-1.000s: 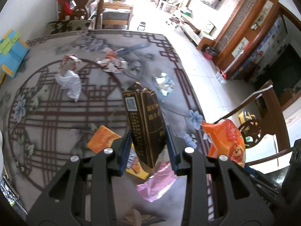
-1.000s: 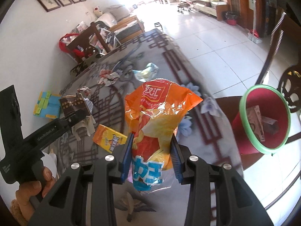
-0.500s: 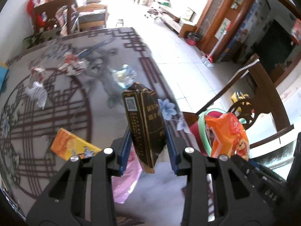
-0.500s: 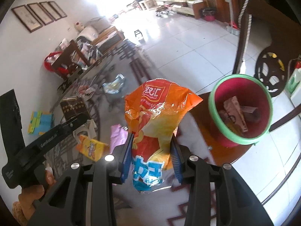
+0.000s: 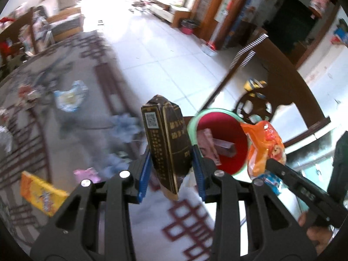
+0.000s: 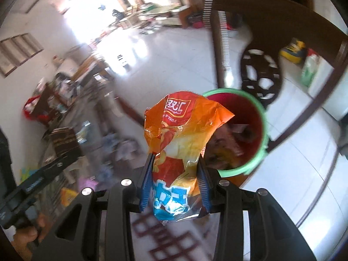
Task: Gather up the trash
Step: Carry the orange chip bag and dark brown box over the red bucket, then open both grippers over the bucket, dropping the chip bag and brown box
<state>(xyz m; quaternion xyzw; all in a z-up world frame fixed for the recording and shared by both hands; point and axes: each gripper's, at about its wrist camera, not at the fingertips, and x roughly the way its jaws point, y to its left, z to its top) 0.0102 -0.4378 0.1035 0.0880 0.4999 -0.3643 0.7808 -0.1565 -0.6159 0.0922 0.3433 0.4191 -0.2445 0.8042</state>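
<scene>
Trash in both claws: our left claw (image 5: pixel 171 165) pinches the dark carton (image 5: pixel 166 139), our right claw (image 6: pixel 175 183) the orange snack bag (image 6: pixel 184 139), so we centre each above the red bin (image 6: pixel 260 150) before letting go.

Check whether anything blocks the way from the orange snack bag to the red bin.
Nothing visible does. The right gripper holds the orange snack bag next to the red bin, whose mouth is open with only a few scraps inside.

patterned tablecloth (image 5: pixel 191 219) | wooden chair (image 5: pixel 280 76) | tiled floor (image 5: pixel 156 50)
</scene>
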